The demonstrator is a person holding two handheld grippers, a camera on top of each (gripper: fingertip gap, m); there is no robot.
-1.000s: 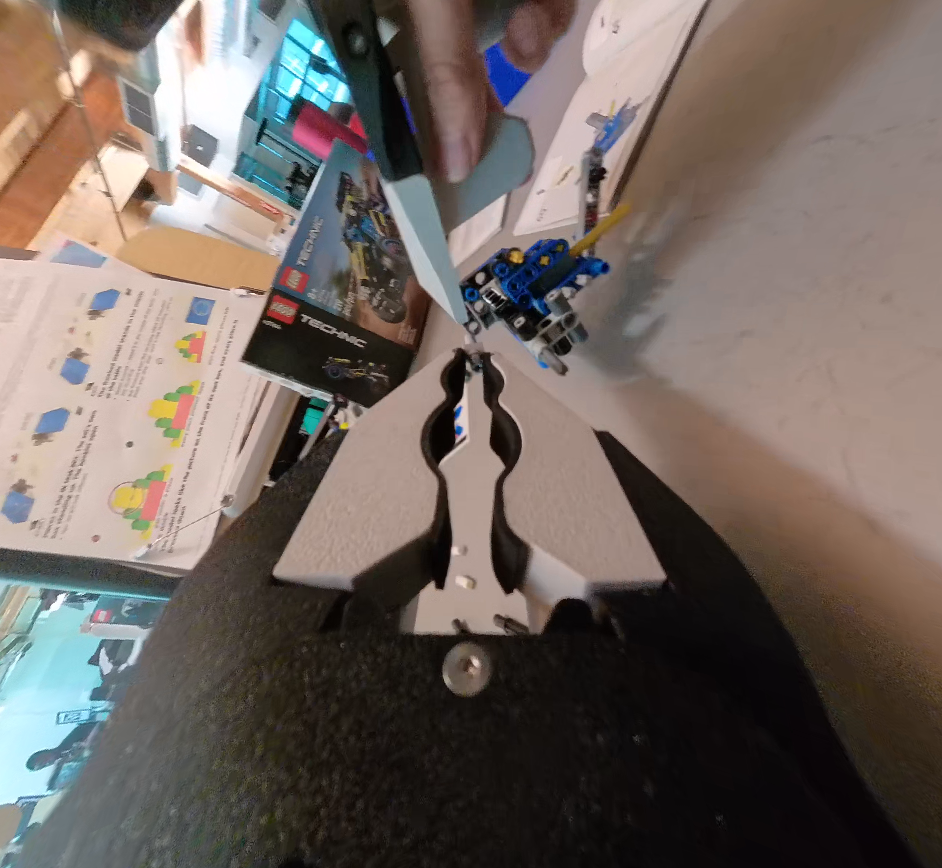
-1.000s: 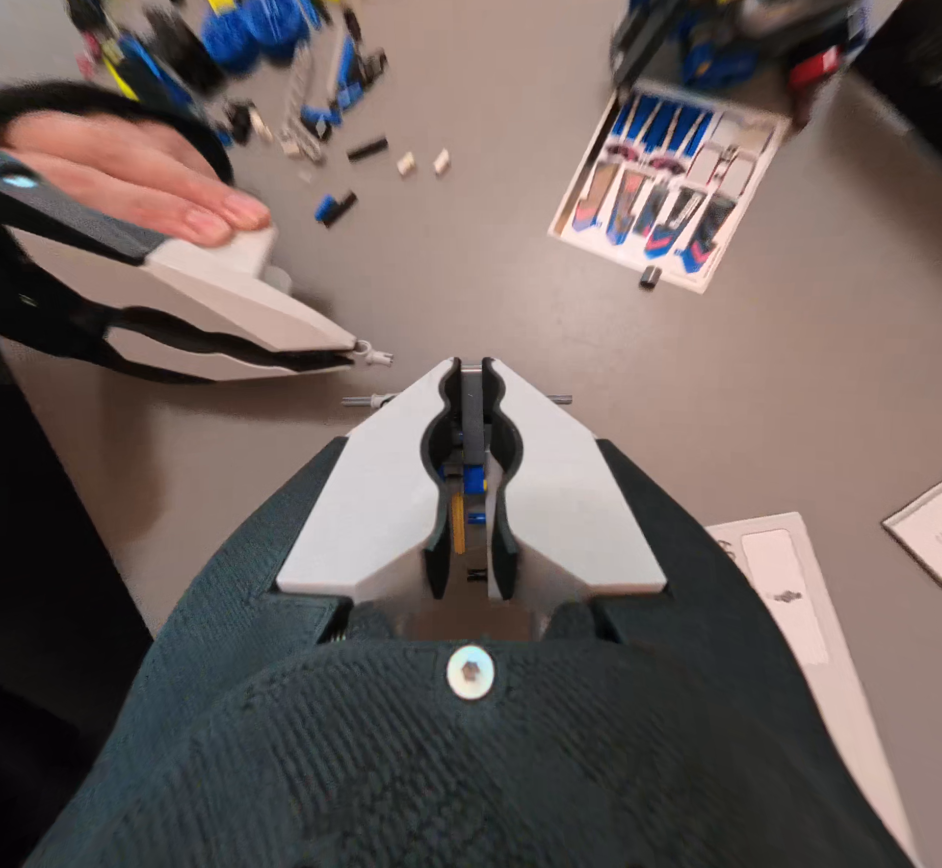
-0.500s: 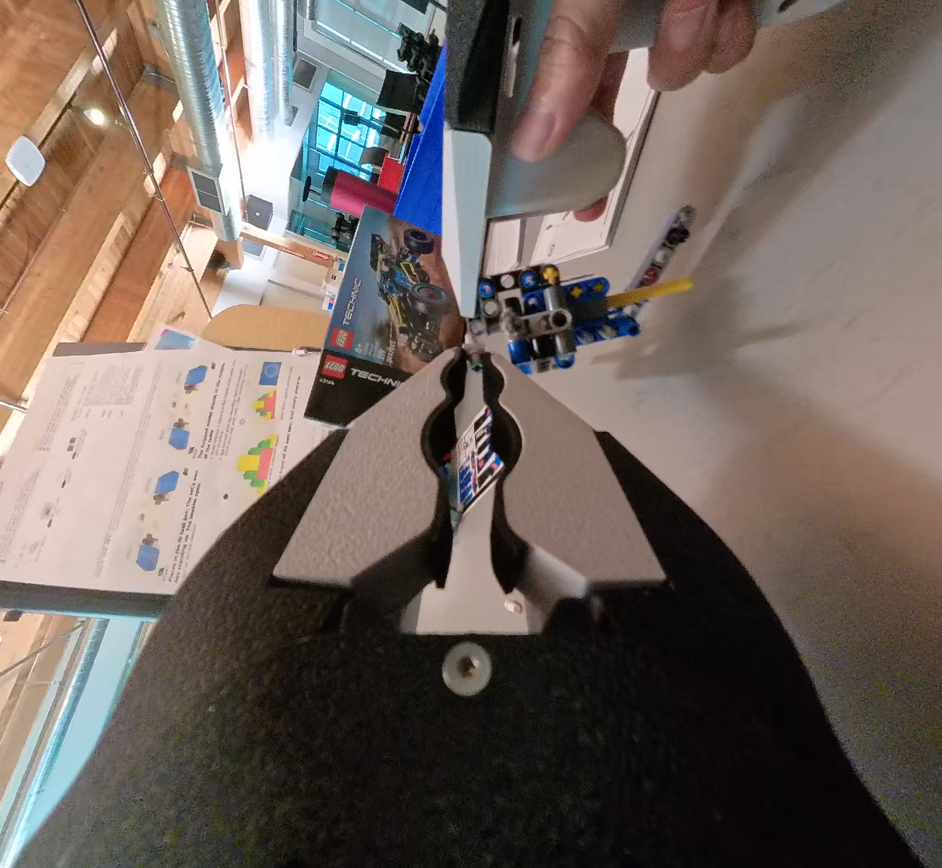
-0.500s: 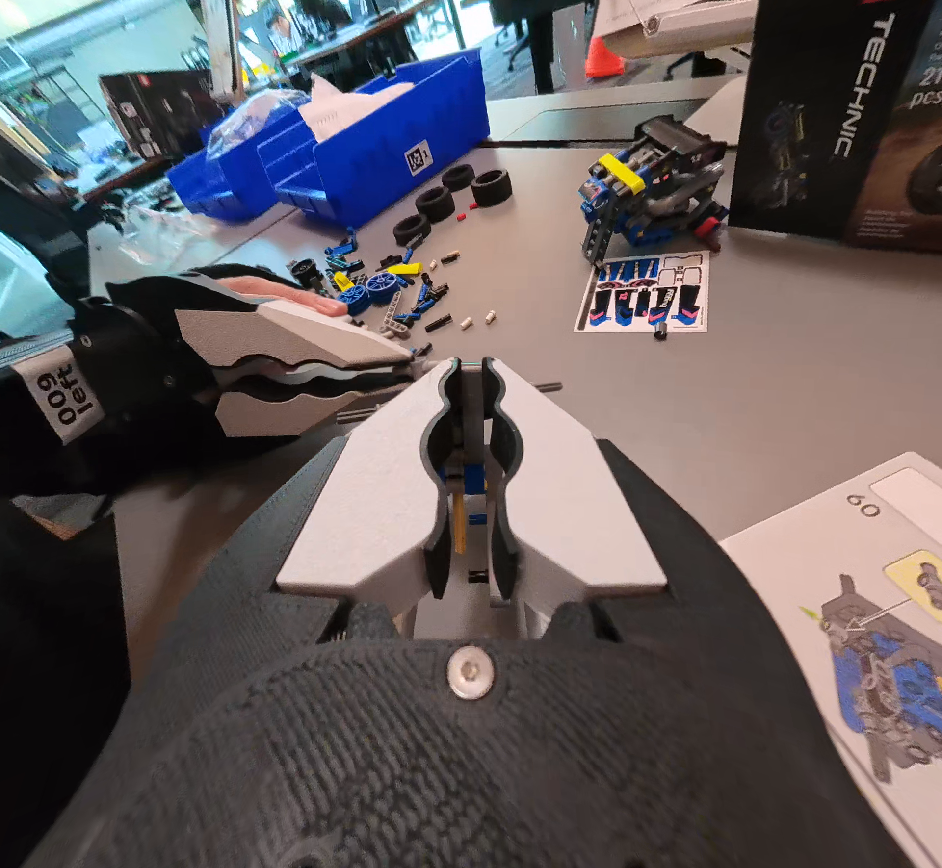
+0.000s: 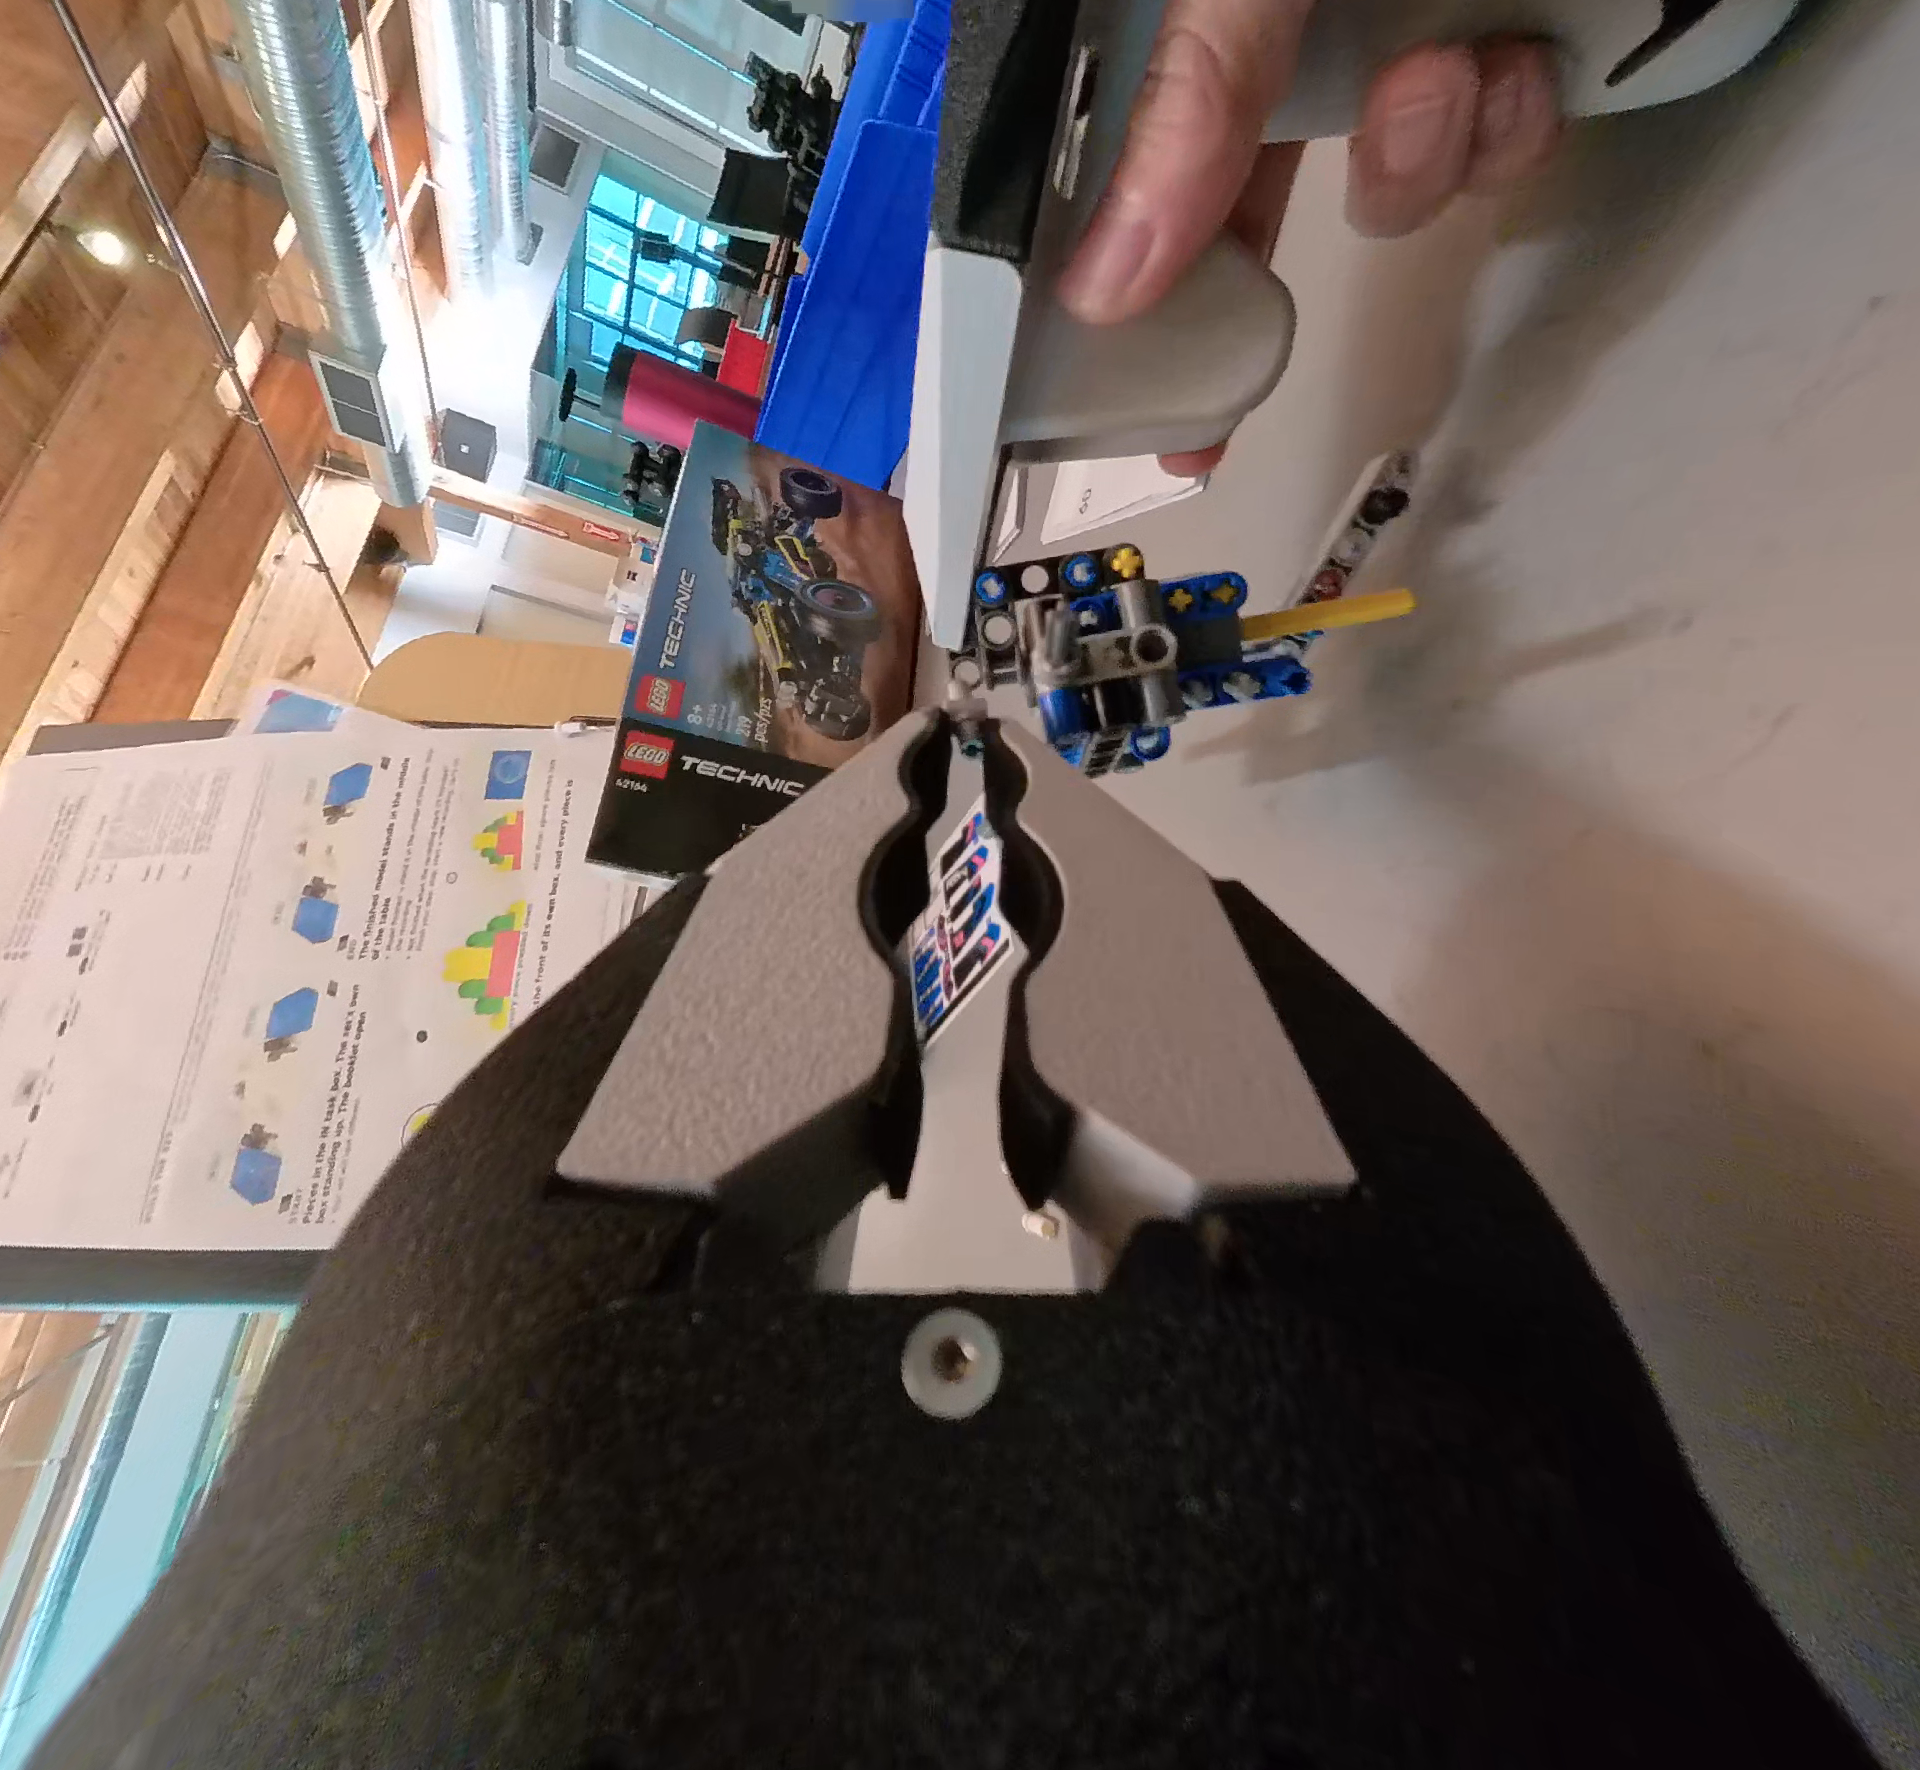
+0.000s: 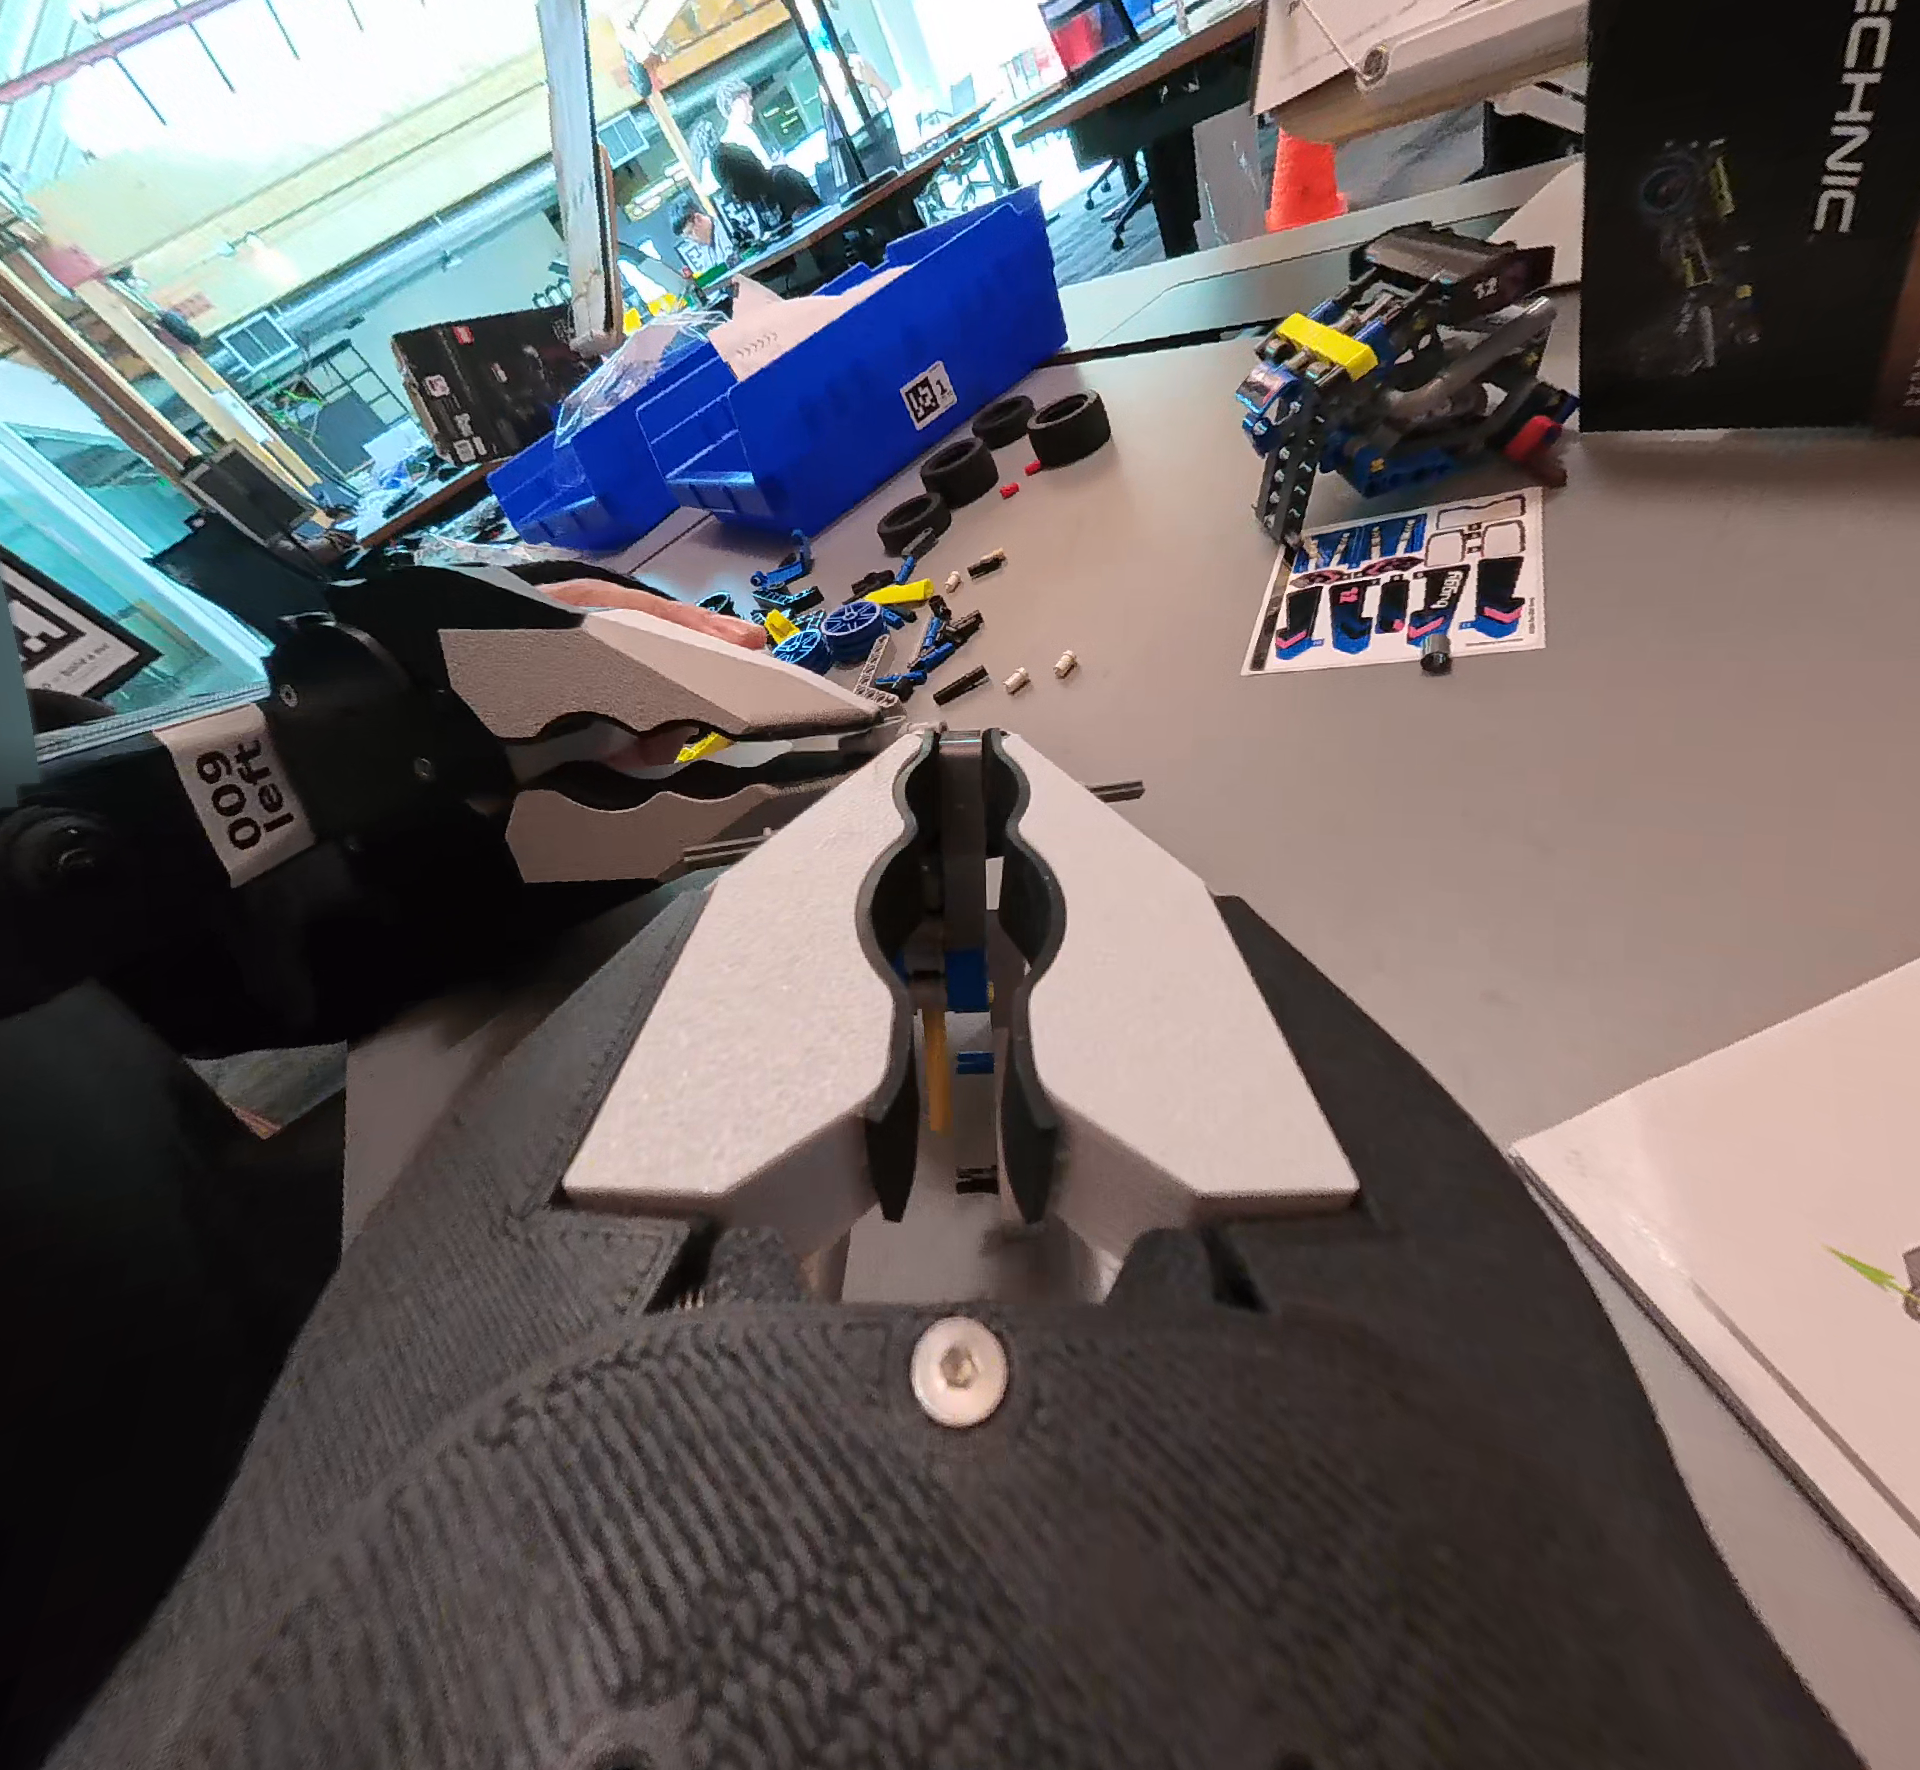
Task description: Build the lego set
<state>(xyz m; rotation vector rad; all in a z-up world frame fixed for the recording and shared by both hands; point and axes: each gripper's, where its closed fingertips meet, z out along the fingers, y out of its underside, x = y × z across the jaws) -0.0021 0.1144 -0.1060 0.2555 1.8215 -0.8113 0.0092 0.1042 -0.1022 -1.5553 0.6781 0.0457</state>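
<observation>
My left gripper (image 5: 968,733) is shut on a small grey pin (image 5: 966,694) that sticks out past its tips. Just beyond the pin is a blue, grey and black lego sub-assembly (image 5: 1132,655) with a yellow axle (image 5: 1335,614). It is gripped by my right gripper, whose finger (image 5: 961,432) comes down from above. In the right wrist view my right gripper (image 6: 961,735) is shut on that sub-assembly (image 6: 961,972), which shows between its fingers. My left gripper (image 6: 868,733) comes in from the left, its tips right at the right gripper's tips.
On the grey table (image 6: 1351,889) lie a sticker sheet (image 6: 1403,588), a partly built car (image 6: 1392,390), the set's box (image 6: 1756,131), two blue bins (image 6: 831,411), black tyres (image 6: 956,468), several loose parts (image 6: 883,619) and an open instruction booklet (image 6: 1745,1253). The tips of both grippers are at nearly the same place.
My right gripper has tilted up from looking down at the table to looking level across it. My left gripper's tips with the pin have closed in on the sub-assembly.
</observation>
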